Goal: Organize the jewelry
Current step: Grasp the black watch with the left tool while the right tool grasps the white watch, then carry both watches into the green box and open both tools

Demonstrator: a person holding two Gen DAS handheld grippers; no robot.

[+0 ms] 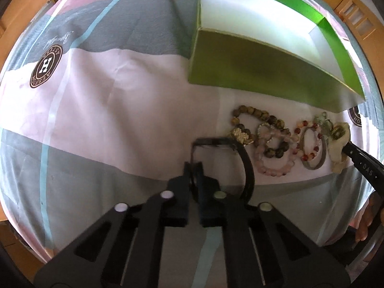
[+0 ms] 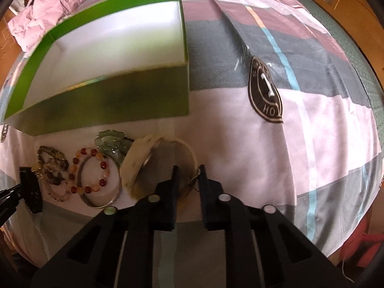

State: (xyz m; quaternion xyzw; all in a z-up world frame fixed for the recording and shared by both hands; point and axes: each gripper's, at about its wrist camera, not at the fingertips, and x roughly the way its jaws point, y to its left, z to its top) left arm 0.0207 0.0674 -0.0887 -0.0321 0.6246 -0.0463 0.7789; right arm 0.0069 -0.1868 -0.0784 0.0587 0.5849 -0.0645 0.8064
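Both grippers pinch now: our left gripper [image 1: 195,168] a black band [image 1: 247,168], our right gripper [image 2: 188,175] a cream ring [image 2: 134,165]. Lifting could drag the beads [image 1: 273,141] along.

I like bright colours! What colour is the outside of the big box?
Green outside, white inside. The box shows best in the right wrist view.
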